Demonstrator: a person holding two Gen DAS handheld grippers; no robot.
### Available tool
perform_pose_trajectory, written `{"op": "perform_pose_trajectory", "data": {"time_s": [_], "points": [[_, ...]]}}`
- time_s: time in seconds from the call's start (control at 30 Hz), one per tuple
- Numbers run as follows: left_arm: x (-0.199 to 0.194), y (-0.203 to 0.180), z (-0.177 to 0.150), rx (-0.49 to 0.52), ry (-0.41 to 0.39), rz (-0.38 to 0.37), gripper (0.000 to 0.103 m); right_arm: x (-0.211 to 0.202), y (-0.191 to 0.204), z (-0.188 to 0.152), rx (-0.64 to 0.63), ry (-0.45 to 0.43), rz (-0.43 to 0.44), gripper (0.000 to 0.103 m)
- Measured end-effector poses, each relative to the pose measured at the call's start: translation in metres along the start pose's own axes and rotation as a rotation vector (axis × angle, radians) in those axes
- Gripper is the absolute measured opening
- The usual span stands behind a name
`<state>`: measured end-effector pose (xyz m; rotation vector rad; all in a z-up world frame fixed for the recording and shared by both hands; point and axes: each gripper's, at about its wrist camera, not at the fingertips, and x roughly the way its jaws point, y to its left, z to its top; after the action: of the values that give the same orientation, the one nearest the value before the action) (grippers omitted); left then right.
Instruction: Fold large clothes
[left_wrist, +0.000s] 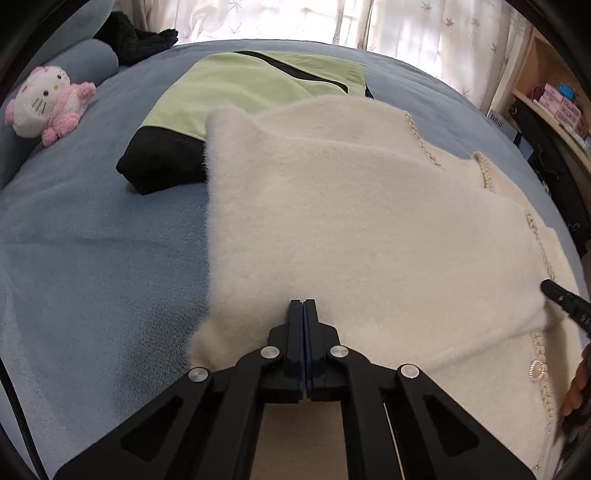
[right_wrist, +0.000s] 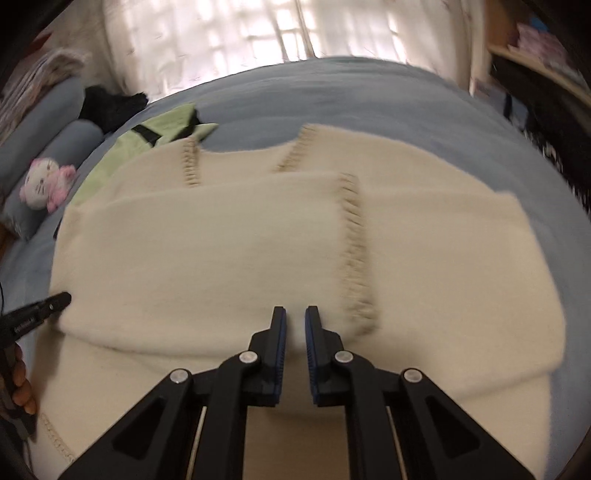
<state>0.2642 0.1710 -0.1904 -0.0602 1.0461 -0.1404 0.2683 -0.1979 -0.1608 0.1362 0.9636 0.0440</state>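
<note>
A fluffy cream cardigan (left_wrist: 351, 221) with beige stitched trim lies partly folded on the blue bed; it also fills the right wrist view (right_wrist: 240, 258). My left gripper (left_wrist: 303, 304) is shut, its tips resting at the near folded edge of the cardigan; whether cloth is pinched is unclear. Its tip shows at the left of the right wrist view (right_wrist: 55, 301). My right gripper (right_wrist: 295, 314) is open a little, empty, over the folded edge near a trimmed cuff. Its finger (left_wrist: 561, 295) shows at the right edge of the left wrist view.
A folded green and black garment (left_wrist: 240, 96) lies behind the cardigan. A pink and white plush cat (left_wrist: 44, 103) and a blue bolster (left_wrist: 92, 59) sit at the bed's left. Curtains (right_wrist: 258, 37) hang behind; shelves (left_wrist: 554, 99) stand right.
</note>
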Motion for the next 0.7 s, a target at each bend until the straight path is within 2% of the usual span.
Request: {"op": "perform_pose_trajectory", "data": {"time_s": [0.23, 0.33, 0.4, 0.47, 0.6, 0.7], "points": [[-0.007, -0.004, 0.006, 0.003, 0.021, 0.003, 0.001, -0.003, 0.009, 0.002, -0.038, 0.003, -0.044, 0.012], [-0.014, -0.013, 0.019, 0.032, 0.018, 0.011, 0.014, -0.008, 0.015, 0.010, -0.018, -0.008, 0.008, 0.012], [-0.018, -0.019, 0.030, 0.060, -0.022, 0.027, 0.024, -0.007, 0.025, 0.020, -0.017, -0.018, 0.052, 0.012], [-0.019, -0.024, 0.044, 0.064, -0.061, 0.038, 0.027, -0.001, 0.037, 0.030, -0.018, -0.017, 0.084, 0.012], [-0.002, -0.028, 0.070, 0.023, -0.105, 0.050, 0.028, 0.020, 0.065, 0.052, -0.025, -0.023, 0.138, 0.012], [0.021, -0.026, 0.083, 0.007, -0.127, 0.121, 0.028, 0.039, 0.077, 0.066, -0.028, -0.017, 0.141, 0.012]]}}
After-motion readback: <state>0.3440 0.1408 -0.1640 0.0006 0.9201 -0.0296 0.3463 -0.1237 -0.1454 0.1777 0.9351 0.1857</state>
